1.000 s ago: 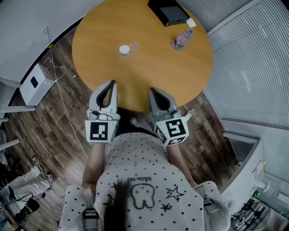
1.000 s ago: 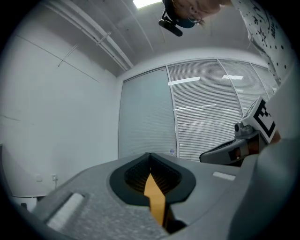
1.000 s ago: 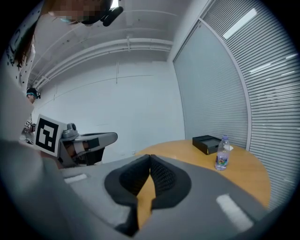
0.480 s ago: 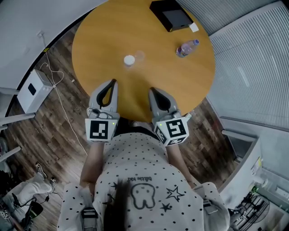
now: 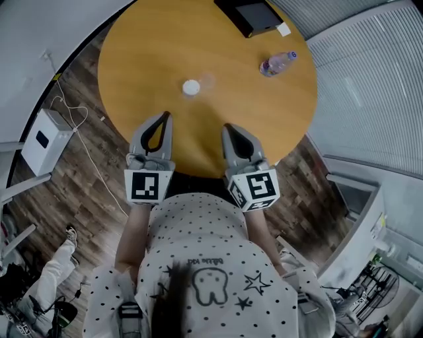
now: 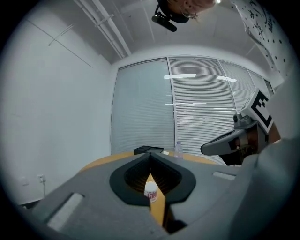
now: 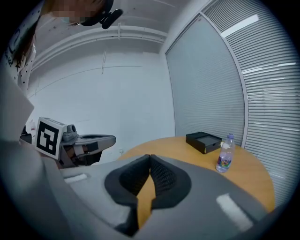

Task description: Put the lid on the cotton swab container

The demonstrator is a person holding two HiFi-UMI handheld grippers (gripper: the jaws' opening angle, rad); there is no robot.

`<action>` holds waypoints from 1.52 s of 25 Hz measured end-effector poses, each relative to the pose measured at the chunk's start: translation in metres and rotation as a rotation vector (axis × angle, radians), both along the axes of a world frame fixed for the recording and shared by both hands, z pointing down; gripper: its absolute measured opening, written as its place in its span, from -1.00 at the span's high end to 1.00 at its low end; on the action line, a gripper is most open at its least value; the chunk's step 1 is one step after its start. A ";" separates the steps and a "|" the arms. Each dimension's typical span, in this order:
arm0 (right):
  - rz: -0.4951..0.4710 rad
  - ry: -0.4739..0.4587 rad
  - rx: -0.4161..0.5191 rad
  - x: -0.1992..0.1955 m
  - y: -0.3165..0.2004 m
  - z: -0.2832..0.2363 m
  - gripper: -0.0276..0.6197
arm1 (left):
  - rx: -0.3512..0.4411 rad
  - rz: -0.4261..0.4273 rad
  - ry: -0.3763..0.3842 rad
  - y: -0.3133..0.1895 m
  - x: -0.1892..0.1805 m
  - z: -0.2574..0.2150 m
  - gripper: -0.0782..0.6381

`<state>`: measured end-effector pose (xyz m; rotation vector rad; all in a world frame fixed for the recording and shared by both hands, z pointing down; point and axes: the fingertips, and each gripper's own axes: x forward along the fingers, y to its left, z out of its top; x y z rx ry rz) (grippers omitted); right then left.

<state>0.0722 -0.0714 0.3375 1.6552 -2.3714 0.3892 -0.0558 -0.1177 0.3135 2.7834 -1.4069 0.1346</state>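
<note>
The cotton swab container [image 5: 191, 87] is a small white tub on the round wooden table [image 5: 132, 72], with a faint clear lid [image 5: 207, 80] just to its right. In the left gripper view the container [image 6: 150, 192] shows through the gap below the closed jaws. My left gripper [image 5: 165, 116] is shut and empty, pointing at the container from over the table's near edge. My right gripper [image 5: 229, 127] is also shut and empty, beside it on the right. Both jaw pairs meet at their tips, left [image 6: 150, 153] and right [image 7: 150, 156].
A water bottle [image 5: 276, 63] lies at the table's far right and a black box [image 5: 254, 14] at its far edge. On the wooden floor to the left stand a white appliance [image 5: 41, 140] and a cable. Slatted blinds run along the right.
Both grippers have moved forward over the table's near edge toward the container. Their jaws stayed shut.
</note>
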 end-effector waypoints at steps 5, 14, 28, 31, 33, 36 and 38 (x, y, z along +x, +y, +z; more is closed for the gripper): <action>0.010 -0.001 -0.014 0.000 -0.005 0.006 0.90 | -0.019 -0.001 -0.013 -0.008 -0.004 0.010 0.75; -0.003 -0.011 -0.026 0.002 -0.015 0.012 0.90 | -0.054 -0.031 -0.014 -0.014 -0.007 0.020 0.75; -0.060 -0.041 -0.009 0.025 -0.047 0.010 0.90 | -0.077 -0.036 -0.045 -0.031 0.011 0.028 0.75; -0.053 -0.047 -0.009 0.033 -0.061 0.015 0.90 | -0.088 -0.016 -0.069 -0.042 0.012 0.042 0.74; -0.052 -0.045 -0.010 0.034 -0.069 0.019 0.90 | -0.085 -0.003 -0.088 -0.047 0.011 0.048 0.74; -0.052 -0.045 -0.024 0.037 -0.081 0.027 0.90 | -0.089 0.016 -0.106 -0.055 0.017 0.056 0.74; -0.052 -0.048 -0.044 0.038 -0.087 0.035 0.76 | -0.101 0.035 -0.114 -0.059 0.021 0.064 0.69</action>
